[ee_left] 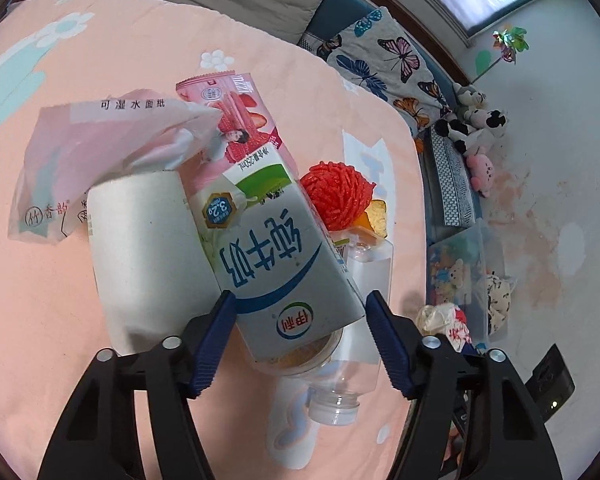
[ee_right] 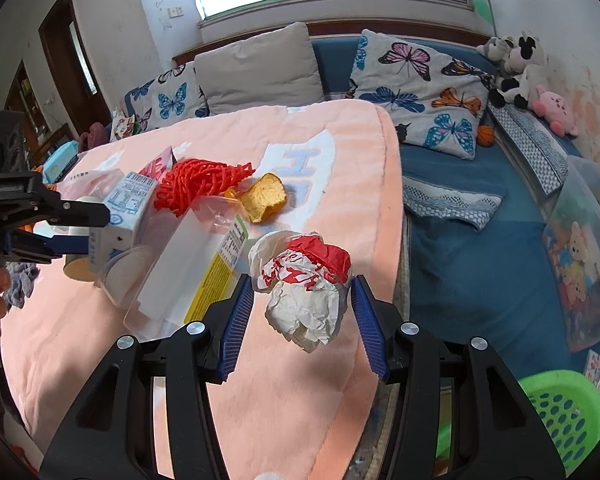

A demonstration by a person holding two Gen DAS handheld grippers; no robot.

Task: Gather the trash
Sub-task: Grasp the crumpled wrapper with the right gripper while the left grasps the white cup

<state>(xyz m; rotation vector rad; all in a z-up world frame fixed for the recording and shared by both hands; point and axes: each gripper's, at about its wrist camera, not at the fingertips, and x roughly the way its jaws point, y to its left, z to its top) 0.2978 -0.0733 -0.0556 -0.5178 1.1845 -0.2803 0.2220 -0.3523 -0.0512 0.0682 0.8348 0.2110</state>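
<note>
Trash lies on a pink blanket (ee_left: 80, 320). My left gripper (ee_left: 300, 308) is shut on a grey-white milk carton (ee_left: 276, 256); it also shows in the right wrist view (ee_right: 120, 208). Beside the carton are a white paper cup (ee_left: 140, 256), a pink snack wrapper (ee_left: 236, 120), a tissue pack (ee_left: 80, 152), a red foam net (ee_left: 336, 192) and a clear plastic bottle (ee_left: 356, 352). My right gripper (ee_right: 302, 300) has its fingers either side of a crumpled red-and-white paper wrapper (ee_right: 304, 280), right pad touching, left pad a little apart.
A green basket (ee_right: 560, 416) stands on the floor at lower right. A yellow peel (ee_right: 264, 198) lies on the blanket. A blue sofa with butterfly cushions (ee_right: 420, 88) and plush toys (ee_right: 516, 68) runs behind. A clear storage box (ee_right: 580, 264) is at right.
</note>
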